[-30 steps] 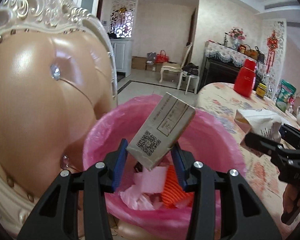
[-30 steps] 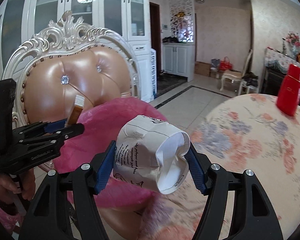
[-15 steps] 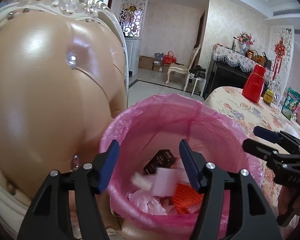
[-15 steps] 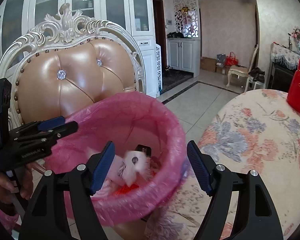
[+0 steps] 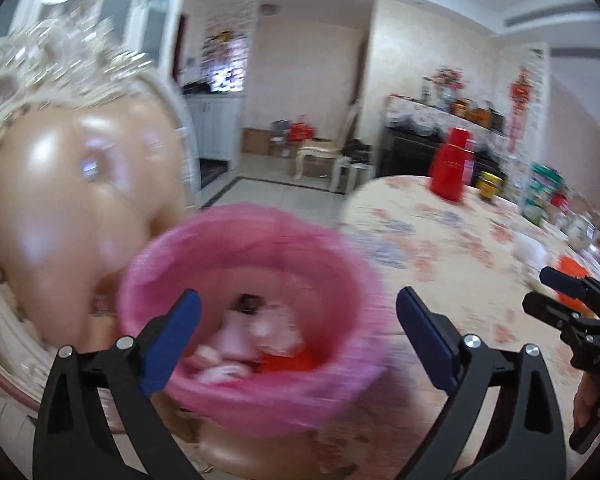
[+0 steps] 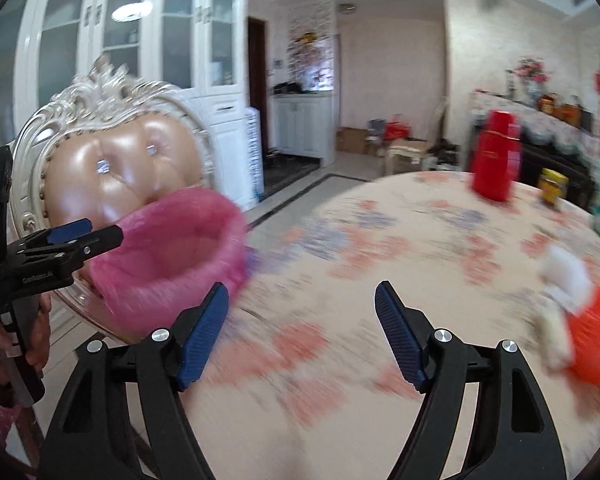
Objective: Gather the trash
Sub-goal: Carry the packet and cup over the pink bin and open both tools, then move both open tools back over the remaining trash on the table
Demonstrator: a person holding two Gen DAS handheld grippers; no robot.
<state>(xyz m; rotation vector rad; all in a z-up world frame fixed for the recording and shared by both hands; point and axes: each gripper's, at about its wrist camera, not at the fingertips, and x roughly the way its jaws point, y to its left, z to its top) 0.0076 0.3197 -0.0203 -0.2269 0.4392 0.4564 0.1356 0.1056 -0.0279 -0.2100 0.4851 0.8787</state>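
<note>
Two empty claws, left (image 5: 298,322) and right (image 6: 302,320), jaws just widened apart; one pink-lined bin (image 5: 236,240).

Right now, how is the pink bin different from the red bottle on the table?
The pink bin is wide, open-topped, lined with a plastic bag and holds trash; the red bottle is tall, narrow and capped. The bin sits beside the padded chair, off the table; the bottle stands upright on the flowery tablecloth. Both are blurred here.
</note>
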